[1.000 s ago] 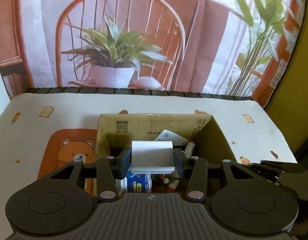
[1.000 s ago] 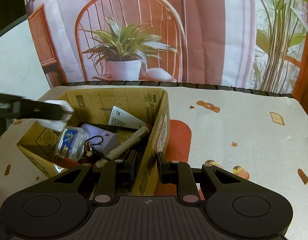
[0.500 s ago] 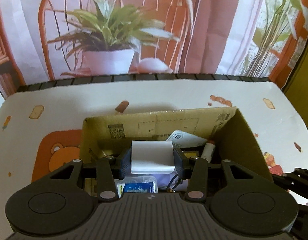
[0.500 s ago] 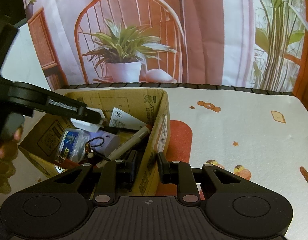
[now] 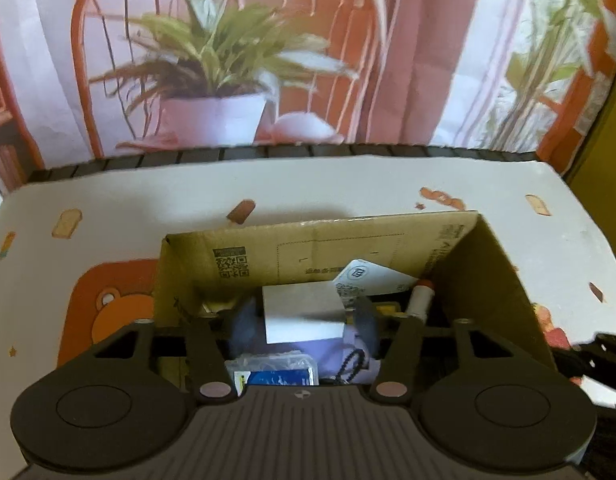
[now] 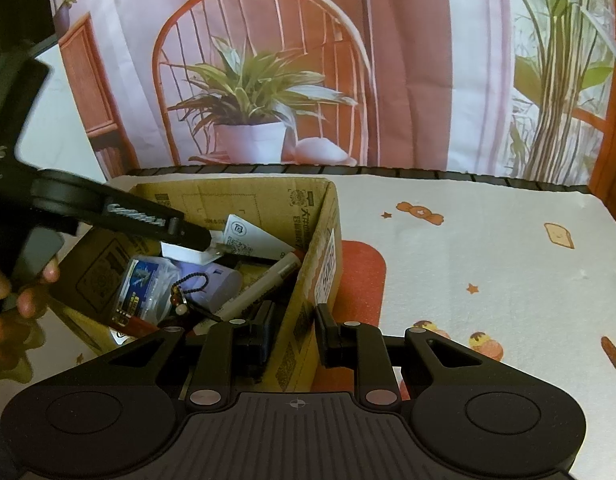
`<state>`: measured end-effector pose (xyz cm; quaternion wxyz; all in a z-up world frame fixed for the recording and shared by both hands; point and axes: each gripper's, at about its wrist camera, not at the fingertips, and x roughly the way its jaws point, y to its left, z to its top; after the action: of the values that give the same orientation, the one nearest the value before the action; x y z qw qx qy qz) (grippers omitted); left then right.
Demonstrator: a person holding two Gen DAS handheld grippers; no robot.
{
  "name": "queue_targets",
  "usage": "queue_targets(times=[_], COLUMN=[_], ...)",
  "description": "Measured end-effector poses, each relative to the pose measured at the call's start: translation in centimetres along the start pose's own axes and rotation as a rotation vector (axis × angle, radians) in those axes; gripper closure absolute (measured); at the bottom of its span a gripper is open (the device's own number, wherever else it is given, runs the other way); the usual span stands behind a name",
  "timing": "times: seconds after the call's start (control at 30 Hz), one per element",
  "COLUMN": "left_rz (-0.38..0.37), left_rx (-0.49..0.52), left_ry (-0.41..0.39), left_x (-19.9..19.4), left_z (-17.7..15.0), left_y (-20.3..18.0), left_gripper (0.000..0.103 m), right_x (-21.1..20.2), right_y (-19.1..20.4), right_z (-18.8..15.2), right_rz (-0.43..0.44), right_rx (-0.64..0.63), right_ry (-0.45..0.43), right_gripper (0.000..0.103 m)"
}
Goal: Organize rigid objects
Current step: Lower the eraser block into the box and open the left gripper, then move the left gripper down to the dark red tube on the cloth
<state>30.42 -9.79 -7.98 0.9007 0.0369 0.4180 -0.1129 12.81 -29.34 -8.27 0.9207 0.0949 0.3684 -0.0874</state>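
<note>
Two blurred left jaws just opened off white block (image 5: 302,312), carton (image 5: 348,240) contents half-hidden

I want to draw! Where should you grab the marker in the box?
Grab the marker across its bare white barrel, just below the red cap, coming from above. It lies slanted against the box wall, lower end buried under clutter, so only the upper half is free.

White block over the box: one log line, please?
left claw: opening, white block released | right claw: shut on cardboard box wall
</note>
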Motion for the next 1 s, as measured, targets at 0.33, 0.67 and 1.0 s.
queue_targets(times=[0.33, 0.67, 1.0], left_rz=[0.024, -0.085, -0.225], left_rx=[0.009, 0.072, 0.182], left_ry=[-0.101, -0.073, 0.041], left_x=[-6.6, -11.0, -7.6], left_z=[-3.0, -8.5, -11.1], left_y=[0.9, -1.7, -5.7], left_gripper=[0.033, 0.033, 0.037], right_x=[0.1, 0.4, 0.4], right_y=[0.4, 0.5, 0.5], right_z=[0.2, 0.6, 0.7], right_rz=[-0.008, -0.007, -0.006], right_rx=[-0.023, -0.043, -0.053], right_ry=[0.014, 0.037, 0.047], right_gripper=[0.083, 0.083, 0.083])
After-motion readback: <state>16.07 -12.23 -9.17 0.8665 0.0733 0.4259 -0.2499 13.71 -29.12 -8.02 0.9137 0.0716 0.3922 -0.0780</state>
